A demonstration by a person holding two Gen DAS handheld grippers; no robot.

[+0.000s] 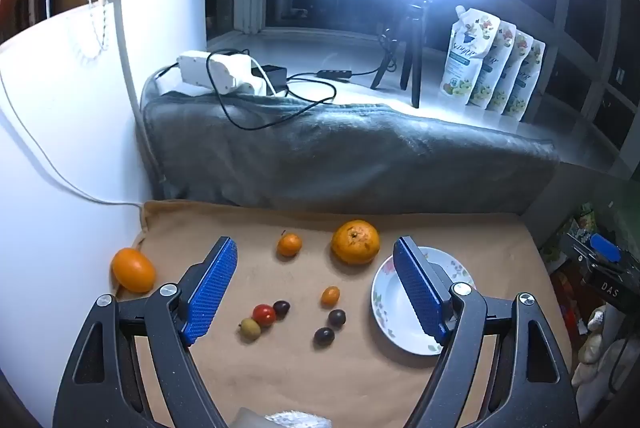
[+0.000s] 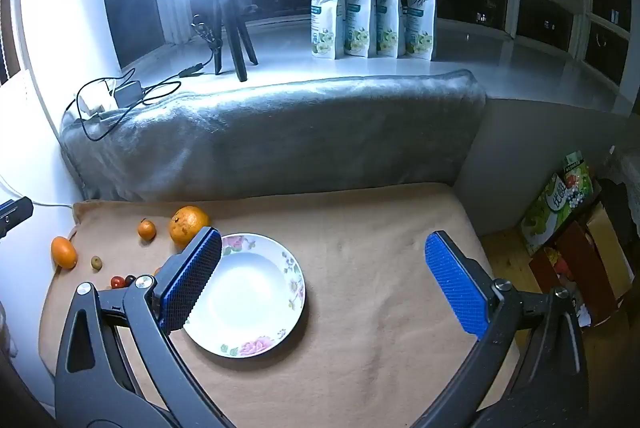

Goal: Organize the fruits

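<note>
Fruit lay scattered beside an empty plate as two claws hovered, wide open.

The left claw (image 1: 314,284) and right claw (image 2: 324,284) both stood fully spread, holding nothing. A large orange (image 1: 355,242), a small tangerine (image 1: 289,244), a cherry tomato (image 1: 264,314) and dark grapes (image 1: 337,317) sat mid-frame on the tan blanket (image 1: 280,380), left of the floral plate (image 2: 294,292). Best practice, judging by the layout: straddle one small fruit squarely, close gently, and carry it to the plate.

My blue fingers (image 1: 212,288) look rubbery and studded, above a matt tan cloth (image 2: 360,308) and a glossy china plate (image 2: 296,292).
</note>
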